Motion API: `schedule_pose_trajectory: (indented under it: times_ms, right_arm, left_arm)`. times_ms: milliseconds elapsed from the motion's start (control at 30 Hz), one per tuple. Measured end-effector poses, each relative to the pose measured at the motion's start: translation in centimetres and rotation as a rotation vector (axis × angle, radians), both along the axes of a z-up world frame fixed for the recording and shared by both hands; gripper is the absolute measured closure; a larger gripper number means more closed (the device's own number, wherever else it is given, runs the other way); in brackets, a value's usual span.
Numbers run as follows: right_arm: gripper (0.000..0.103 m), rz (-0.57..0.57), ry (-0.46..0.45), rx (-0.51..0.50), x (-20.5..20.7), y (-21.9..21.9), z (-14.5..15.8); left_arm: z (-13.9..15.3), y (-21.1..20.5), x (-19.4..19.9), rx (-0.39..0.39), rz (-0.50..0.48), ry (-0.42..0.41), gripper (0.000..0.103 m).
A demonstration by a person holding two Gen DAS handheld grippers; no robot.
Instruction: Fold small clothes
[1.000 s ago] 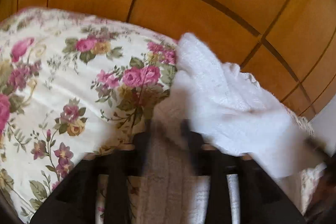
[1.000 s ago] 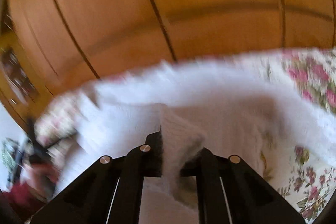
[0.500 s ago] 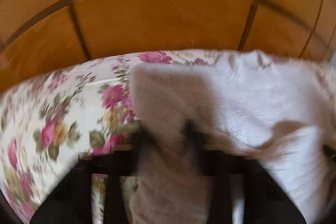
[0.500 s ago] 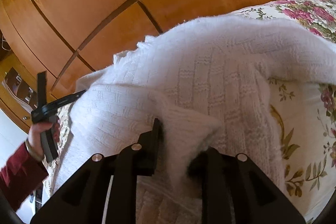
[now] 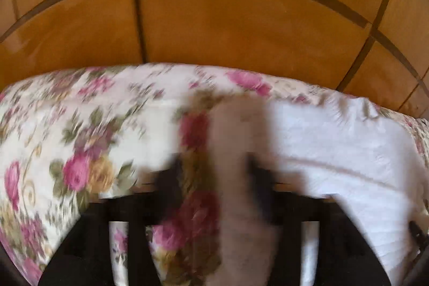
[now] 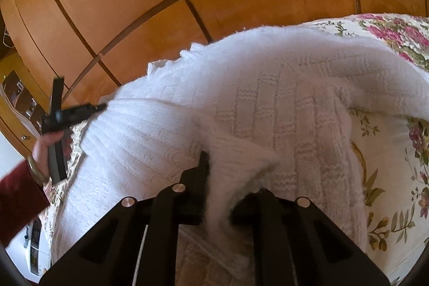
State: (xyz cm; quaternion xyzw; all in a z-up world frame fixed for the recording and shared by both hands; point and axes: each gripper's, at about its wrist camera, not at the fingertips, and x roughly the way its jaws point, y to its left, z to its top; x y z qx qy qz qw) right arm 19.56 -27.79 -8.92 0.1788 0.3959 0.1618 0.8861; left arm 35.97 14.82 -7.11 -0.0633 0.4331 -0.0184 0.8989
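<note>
A white knitted sweater (image 6: 268, 103) lies spread on the floral bedspread (image 6: 386, 173). My right gripper (image 6: 228, 178) is shut on a fold of the sweater's knit and holds it up between the fingers. My left gripper (image 5: 214, 168) shows blurred in its own view, with a strip of the sweater (image 5: 236, 152) hanging between its fingers; the rest of the sweater (image 5: 343, 146) lies to its right. The left gripper (image 6: 102, 107) also shows in the right wrist view, at the sweater's left edge, held by a hand in a red sleeve.
A wooden wardrobe wall (image 5: 214, 18) with dark inlay lines stands just behind the bed. The floral bedspread (image 5: 80, 141) stretches bare to the left of the sweater. A wooden dresser (image 6: 18, 95) shows at far left.
The left gripper has swung left with its strip of sweater, uncovering more bedspread. The right gripper keeps its hold and has shifted little.
</note>
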Motion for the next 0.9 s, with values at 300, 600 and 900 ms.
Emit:
schedule_pose_trajectory:
  times_ms: [300, 600, 900]
  right_arm:
    - [0.056, 0.028, -0.011, 0.065, 0.0, -0.4, 0.0]
    - [0.051, -0.014, -0.023, 0.027, -0.4, -0.5, 0.2]
    - [0.044, -0.002, -0.009, -0.018, 0.1, 0.3, 0.0]
  left_arm:
    - [-0.7, -2.7, -5.6, -0.056, -0.094, -0.054, 0.035]
    - [-1.2, 1.3, -4.9, -0.069, 0.078, -0.064, 0.090]
    - [-0.7, 2.7, -7.3, -0.074, 0.144, -0.064, 0.057]
